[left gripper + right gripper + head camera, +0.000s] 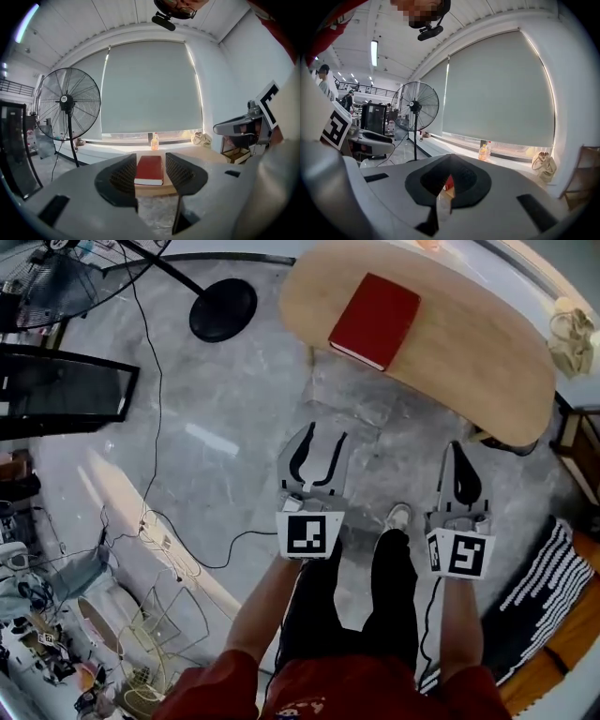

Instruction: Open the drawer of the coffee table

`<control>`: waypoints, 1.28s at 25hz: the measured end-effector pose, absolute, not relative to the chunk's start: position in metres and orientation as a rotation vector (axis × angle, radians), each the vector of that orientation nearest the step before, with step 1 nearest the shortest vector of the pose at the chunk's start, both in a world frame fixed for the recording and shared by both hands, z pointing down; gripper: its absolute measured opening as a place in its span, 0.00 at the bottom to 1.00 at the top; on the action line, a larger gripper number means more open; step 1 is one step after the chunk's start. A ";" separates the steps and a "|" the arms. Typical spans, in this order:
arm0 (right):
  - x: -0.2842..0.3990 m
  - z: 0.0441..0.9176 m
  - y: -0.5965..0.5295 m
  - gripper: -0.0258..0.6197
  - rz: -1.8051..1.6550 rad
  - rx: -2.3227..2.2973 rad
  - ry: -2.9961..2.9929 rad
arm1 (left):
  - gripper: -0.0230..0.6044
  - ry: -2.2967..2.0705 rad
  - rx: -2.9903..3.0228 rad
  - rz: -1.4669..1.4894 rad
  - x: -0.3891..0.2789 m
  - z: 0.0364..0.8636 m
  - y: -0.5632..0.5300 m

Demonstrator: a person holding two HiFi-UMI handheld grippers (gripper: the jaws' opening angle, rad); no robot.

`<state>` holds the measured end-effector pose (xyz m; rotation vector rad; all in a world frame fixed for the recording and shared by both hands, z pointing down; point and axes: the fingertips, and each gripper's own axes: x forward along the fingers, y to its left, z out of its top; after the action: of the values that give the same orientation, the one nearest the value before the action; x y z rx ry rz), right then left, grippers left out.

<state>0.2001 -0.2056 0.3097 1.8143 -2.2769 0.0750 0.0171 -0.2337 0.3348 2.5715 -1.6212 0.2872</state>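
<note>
The light wooden coffee table (pixel 469 352) stands ahead at the upper right of the head view, with a red book (pixel 375 320) lying on it. No drawer shows in any view. My left gripper (pixel 325 434) hangs over the floor short of the table, open and empty. In the left gripper view the book (pixel 149 169) and the table's rim (pixel 154 190) show far off between the spread jaws of that gripper (pixel 151 158). My right gripper (pixel 457 448) is level with it to the right, shut and empty; in its own view the tips (pixel 450 158) meet.
A standing fan's round base (pixel 223 309) and its cable lie on the marble floor at the left, near a black screen (pixel 61 390). A striped rug (pixel 544 587) is at the right. A bag (pixel 569 334) and a bottle (pixel 154 141) sit by the window. The person's shoe (pixel 398 517) is between the grippers.
</note>
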 end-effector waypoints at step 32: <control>0.226 0.770 -0.284 0.03 0.050 1.904 -2.326 | 0.34 -1.623 2.745 0.170 0.037 0.784 -0.317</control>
<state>0.2256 -0.2844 0.7699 1.9043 -2.3258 0.0503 0.0368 -0.3166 0.7839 2.7450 -1.6227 0.1698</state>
